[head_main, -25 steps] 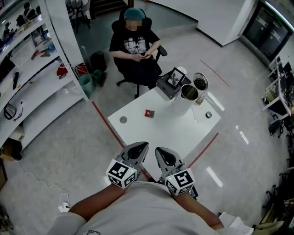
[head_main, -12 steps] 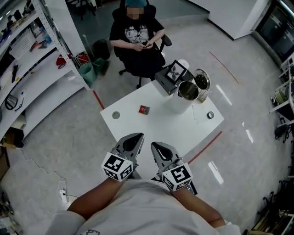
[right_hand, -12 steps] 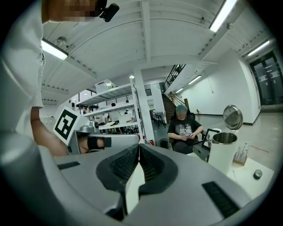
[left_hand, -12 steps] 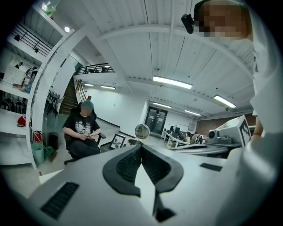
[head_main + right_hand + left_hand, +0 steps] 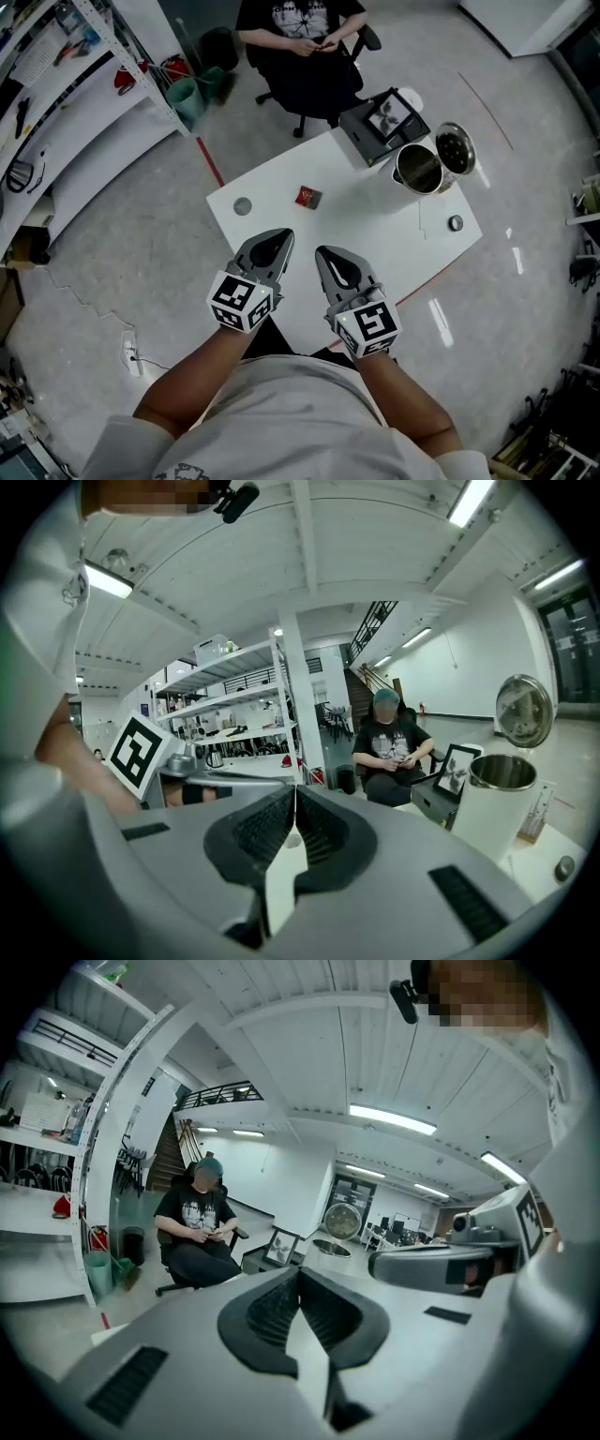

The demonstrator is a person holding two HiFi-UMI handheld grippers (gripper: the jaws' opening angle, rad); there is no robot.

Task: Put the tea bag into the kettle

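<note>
While both are hovering over the near side of the white table point(image 5: 375, 234), left gripper point(image 5: 277, 236) and right gripper point(image 5: 327, 253) are showing jaws pressed together, nothing between them. Tea bag point(image 5: 307, 197), a small red packet, is lying flat mid-table, well apart from both. Kettle point(image 5: 419, 169) is standing open at the far right. I'm judging the packet light, thin and crushable, likely sliding on the smooth top: pinching one edge gently looks best.
</note>
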